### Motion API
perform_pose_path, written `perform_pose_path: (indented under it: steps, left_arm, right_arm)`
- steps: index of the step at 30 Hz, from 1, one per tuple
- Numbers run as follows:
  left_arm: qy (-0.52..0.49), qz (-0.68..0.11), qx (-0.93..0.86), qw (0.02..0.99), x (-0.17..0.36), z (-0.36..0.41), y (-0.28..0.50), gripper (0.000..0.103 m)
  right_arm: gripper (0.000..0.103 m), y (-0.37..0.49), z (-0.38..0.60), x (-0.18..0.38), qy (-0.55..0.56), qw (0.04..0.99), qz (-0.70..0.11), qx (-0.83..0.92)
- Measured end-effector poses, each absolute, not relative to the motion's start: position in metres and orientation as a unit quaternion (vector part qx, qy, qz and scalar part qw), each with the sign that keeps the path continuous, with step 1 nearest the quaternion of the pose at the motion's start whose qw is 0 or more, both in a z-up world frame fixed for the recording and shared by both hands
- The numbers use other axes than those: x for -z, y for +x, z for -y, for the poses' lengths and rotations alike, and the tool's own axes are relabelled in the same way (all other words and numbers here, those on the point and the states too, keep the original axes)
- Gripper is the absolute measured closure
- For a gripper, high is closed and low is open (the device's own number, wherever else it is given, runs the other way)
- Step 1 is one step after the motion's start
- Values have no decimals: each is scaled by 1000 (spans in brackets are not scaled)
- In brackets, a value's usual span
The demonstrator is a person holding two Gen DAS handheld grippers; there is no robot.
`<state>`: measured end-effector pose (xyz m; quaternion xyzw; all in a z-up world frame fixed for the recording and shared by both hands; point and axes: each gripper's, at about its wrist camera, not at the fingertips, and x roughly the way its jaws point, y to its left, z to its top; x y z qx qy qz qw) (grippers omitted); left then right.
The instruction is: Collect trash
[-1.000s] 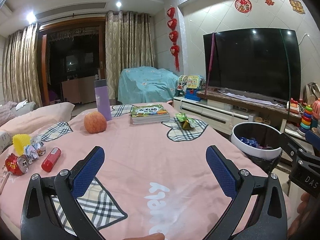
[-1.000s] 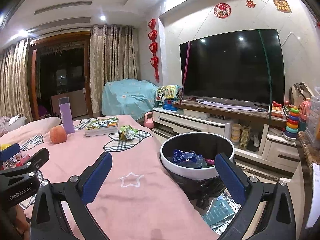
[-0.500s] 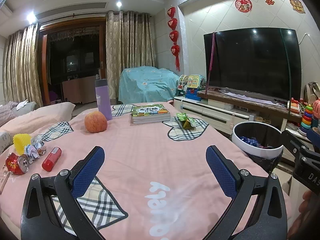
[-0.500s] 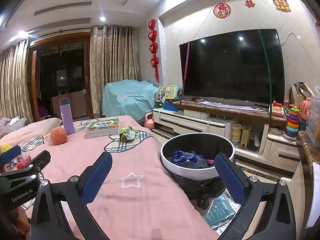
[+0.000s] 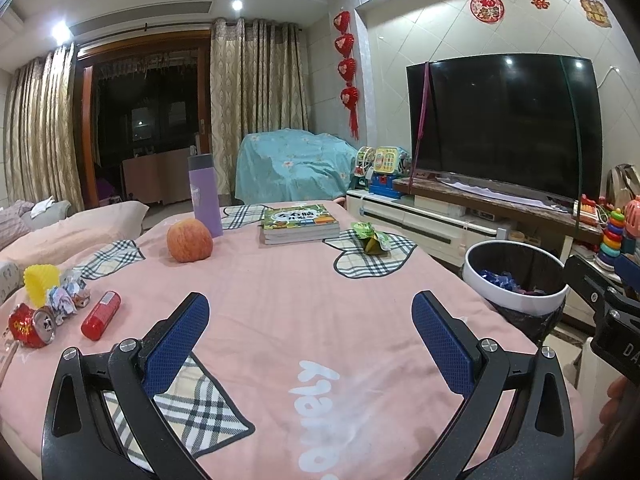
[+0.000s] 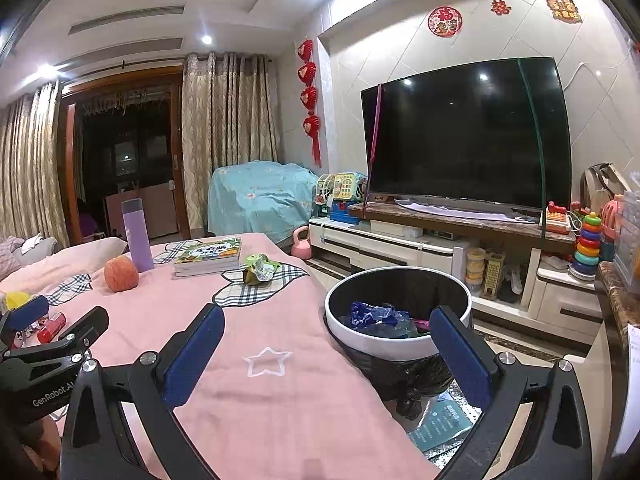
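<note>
- Pink cloth covers the surface; trash sits in two spots on it.
- Left cluster, near the left edge: crushed red can, crumpled wrapper, yellow cup, small red canister, all close together, some touching.
- Far spot: green snack wrapper on the plaid heart patch, just beside the books.
- Bin, white rim and black liner, stands off the right edge of the surface; blue wrappers already inside.
- Apple and purple bottle don't look like trash; leave them.
- Left tongs: spread wide, nothing between them, over bare cloth.
- Right tongs: spread wide, empty, aimed between surface edge and bin.
- Handling, my read: wrappers are light and floppy, so pinch a raised fold, not the flat. Can is light, thin metal and already dented, so grip across the body. Canister is smooth and round and may roll; take it across the middle. Cup looks soft, so pinch the rim wall.
- Likely next: left tongs go for the cluster, right for the green wrapper.
</note>
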<state>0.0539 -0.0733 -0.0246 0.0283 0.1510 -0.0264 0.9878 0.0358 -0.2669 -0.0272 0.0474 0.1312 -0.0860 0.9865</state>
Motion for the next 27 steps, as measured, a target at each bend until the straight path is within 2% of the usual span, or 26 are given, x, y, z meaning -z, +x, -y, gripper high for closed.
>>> perform_pose_path:
  steps: [27]
  left_arm:
    - [34, -157, 28, 987, 30, 73, 60, 0]
  right_arm:
    - [0, 36, 266, 25, 53, 987, -125, 82]
